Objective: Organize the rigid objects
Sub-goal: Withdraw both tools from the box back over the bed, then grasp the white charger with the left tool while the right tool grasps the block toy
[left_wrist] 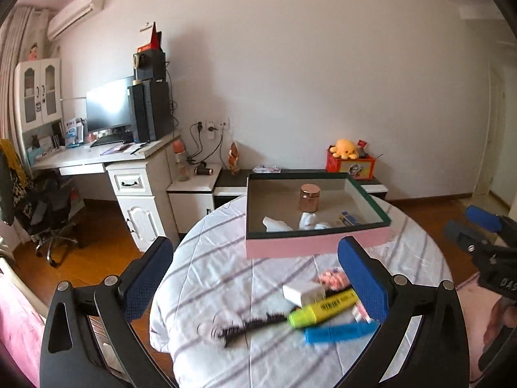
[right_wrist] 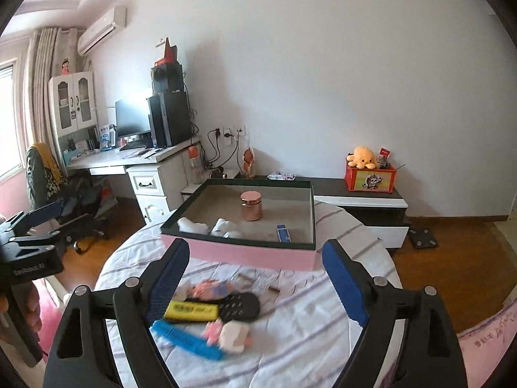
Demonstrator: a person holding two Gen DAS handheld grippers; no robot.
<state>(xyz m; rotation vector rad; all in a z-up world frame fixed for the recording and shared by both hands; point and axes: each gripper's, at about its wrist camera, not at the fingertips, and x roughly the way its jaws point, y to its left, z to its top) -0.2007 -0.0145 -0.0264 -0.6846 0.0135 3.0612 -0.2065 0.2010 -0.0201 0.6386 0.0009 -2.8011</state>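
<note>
A pink box (left_wrist: 318, 245) with a dark green rim sits on the round clothed table (left_wrist: 226, 278); it also shows in the right wrist view (right_wrist: 252, 253). Inside stand a copper jar (left_wrist: 309, 198) (right_wrist: 251, 206), white items and a small blue box (right_wrist: 283, 233). In front lie a yellow highlighter (left_wrist: 323, 312) (right_wrist: 190, 311), a blue highlighter (left_wrist: 339, 332) (right_wrist: 185, 339), a white block (left_wrist: 303, 292) (right_wrist: 234, 336), a black comb (left_wrist: 248, 325) (right_wrist: 239, 305) and pink pieces. My left gripper (left_wrist: 255, 278) is open above them. My right gripper (right_wrist: 255, 281) is open and empty too.
A white desk (left_wrist: 97, 158) with a monitor and PC tower stands at the left, with an office chair (left_wrist: 48, 213). A low cabinet (right_wrist: 358, 200) behind the table carries a red box with a yellow plush. Wooden floor surrounds the table.
</note>
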